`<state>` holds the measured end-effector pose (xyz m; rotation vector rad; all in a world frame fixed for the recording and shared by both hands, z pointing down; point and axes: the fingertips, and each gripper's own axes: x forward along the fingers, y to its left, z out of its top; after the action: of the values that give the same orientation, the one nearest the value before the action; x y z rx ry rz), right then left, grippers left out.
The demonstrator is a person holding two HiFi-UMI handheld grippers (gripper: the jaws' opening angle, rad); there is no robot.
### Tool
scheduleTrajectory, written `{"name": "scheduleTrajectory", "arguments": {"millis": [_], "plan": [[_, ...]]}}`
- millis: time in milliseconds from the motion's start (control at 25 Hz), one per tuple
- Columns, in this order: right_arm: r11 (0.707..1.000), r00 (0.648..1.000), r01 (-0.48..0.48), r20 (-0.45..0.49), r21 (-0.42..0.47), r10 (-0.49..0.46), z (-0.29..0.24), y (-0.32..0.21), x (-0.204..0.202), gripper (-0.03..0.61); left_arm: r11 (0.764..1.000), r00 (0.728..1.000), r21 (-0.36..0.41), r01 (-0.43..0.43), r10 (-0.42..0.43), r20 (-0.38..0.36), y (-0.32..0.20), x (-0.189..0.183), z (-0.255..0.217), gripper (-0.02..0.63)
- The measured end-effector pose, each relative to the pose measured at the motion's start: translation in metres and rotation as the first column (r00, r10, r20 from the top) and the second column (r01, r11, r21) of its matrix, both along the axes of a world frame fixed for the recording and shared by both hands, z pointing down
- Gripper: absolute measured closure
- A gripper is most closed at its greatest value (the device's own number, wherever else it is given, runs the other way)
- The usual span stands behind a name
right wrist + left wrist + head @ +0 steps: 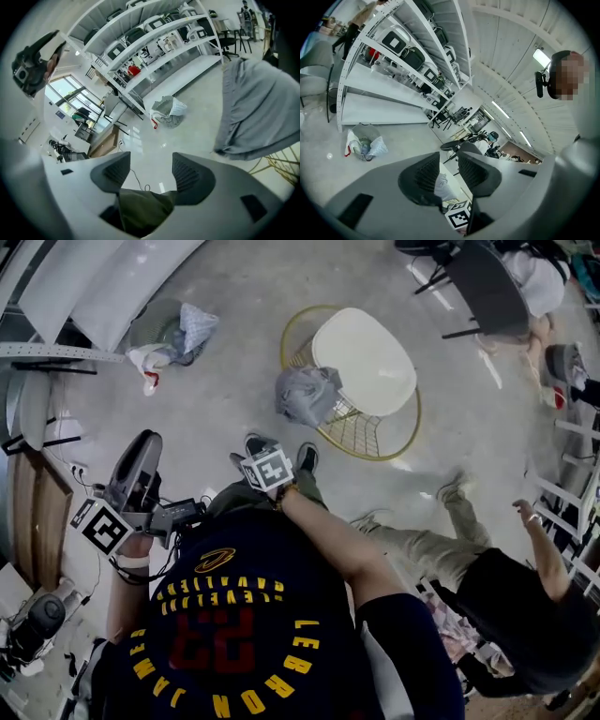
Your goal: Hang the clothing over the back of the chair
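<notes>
A grey garment (pixel 307 395) hangs over the gold wire back of a chair (pixel 367 362) with a white seat, straight ahead of me on the floor. The right gripper view shows the same garment (pixel 255 112) draped at the right, apart from the jaws. My right gripper (pixel 151 171) stands open with nothing between its pads; only my green trouser leg shows below them. Its marker cube (pixel 267 468) sits just short of the chair. My left gripper (pixel 142 448) is held out at the left, open and empty (pixel 449 171), with the garment (pixel 442 186) far off behind its gap.
A wire basket with plastic bags (pixel 173 334) stands on the floor at the upper left. White shelving (pixel 389 70) with dark cases runs along the wall. Another person (pixel 506 587) crouches at the right. A dark chair (pixel 487 282) stands at the top right.
</notes>
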<state>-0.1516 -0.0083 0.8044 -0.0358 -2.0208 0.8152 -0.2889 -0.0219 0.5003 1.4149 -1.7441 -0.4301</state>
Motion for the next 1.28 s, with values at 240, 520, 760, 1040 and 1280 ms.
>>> {"name": "scheduleTrajectory", "arguments": {"millis": [240, 520, 760, 1040, 1280], "plan": [[0.984, 0.972, -0.177, 0.149, -0.026, 0.179, -0.072, -0.054, 0.018, 0.321, 0.997, 0.998, 0.054, -0.059, 0.06, -0.018, -0.034, 0.025, -0.01, 0.485], [0.928, 0.868, -0.371, 0.342, -0.035, 0.36, -0.172, -0.125, 0.056, 0.387, 0.984, 0.99, 0.117, -0.136, 0.139, -0.016, -0.076, 0.069, -0.028, 0.485], [0.895, 0.773, -0.446, 0.501, -0.007, 0.389, -0.26, -0.158, 0.09, 0.541, 0.973, 0.984, 0.151, -0.177, 0.179, -0.003, -0.091, 0.108, -0.047, 0.485], [0.86, 0.677, -0.509, 0.632, 0.031, 0.378, -0.337, -0.196, 0.113, 0.569, 0.957, 0.973, 0.179, -0.228, 0.23, 0.011, -0.109, 0.141, -0.059, 0.485], [0.841, 0.637, -0.533, 0.695, 0.087, 0.332, -0.385, -0.204, 0.124, 0.569, 0.946, 0.966, 0.196, -0.257, 0.256, 0.028, -0.117, 0.157, -0.069, 0.485]]}}
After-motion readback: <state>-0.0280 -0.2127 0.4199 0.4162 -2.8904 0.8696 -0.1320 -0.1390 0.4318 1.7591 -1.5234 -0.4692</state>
